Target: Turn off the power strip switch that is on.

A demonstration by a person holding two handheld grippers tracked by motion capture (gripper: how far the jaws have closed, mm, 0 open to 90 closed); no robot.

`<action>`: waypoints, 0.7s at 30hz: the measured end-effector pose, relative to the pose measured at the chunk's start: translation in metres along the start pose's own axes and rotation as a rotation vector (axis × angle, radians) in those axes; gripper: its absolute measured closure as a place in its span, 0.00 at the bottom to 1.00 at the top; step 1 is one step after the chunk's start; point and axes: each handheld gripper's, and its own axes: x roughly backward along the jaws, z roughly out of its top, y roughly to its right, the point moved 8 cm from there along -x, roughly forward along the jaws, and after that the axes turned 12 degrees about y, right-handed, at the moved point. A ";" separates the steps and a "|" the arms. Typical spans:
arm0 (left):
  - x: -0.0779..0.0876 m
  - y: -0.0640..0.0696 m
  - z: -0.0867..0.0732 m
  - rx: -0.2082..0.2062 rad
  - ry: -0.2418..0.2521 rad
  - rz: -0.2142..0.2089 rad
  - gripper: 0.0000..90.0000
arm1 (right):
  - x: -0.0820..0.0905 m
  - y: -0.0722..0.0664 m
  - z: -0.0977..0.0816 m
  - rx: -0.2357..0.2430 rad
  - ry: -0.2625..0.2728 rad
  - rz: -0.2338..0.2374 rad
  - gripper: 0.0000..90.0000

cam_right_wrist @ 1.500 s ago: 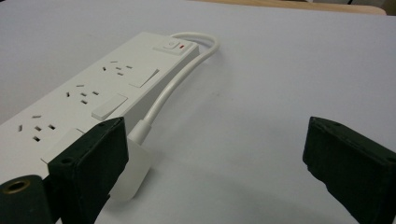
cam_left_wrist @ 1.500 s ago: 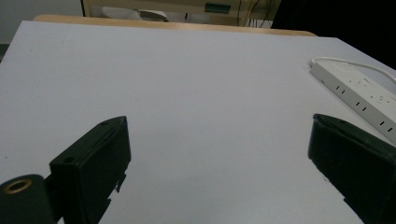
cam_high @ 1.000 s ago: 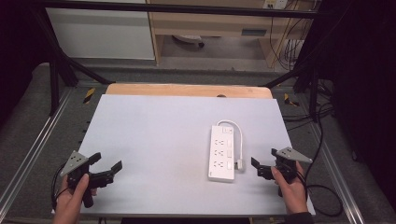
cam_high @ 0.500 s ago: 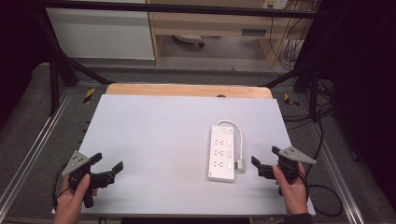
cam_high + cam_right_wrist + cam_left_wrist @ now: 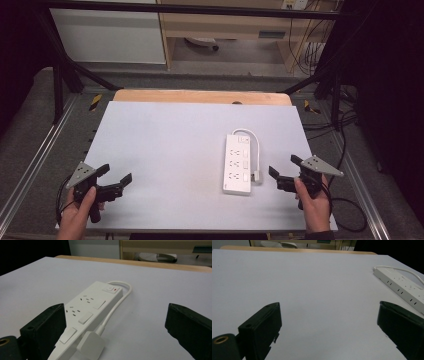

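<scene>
Power strip (image 5: 238, 164) sits flat on the right half of the grey table (image 5: 165, 145), long axis running away from the person, red-marked switch at the far end. Its white cable (image 5: 256, 150) loops out from that far end and runs back down the strip's right side, ending in a white plug (image 5: 257, 176) lying on the table just beside the near end. Right gripper (image 5: 287, 171) hovers just to the right of that plug, jaws spread wide with nothing between them; its own view looks along the strip (image 5: 90, 312) with the plug (image 5: 90, 343) close in front. Over at the near left corner, the left gripper (image 5: 116, 179) is also spread wide and empty, well apart from the strip. No containers on this table.
</scene>
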 end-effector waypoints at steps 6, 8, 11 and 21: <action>-0.001 0.001 0.000 -0.006 -0.002 -0.007 0.06 | -0.004 -0.010 0.013 0.020 0.034 0.012 0.04; -0.002 0.002 -0.001 -0.010 -0.007 -0.007 0.06 | -0.007 -0.010 0.017 0.022 0.039 0.018 0.04; -0.002 0.003 -0.002 -0.012 -0.009 -0.009 0.06 | -0.011 -0.010 0.021 0.020 0.041 0.026 0.04; -0.003 0.002 -0.003 -0.010 -0.015 -0.003 0.06 | -0.033 -0.014 0.029 0.051 0.038 0.054 0.03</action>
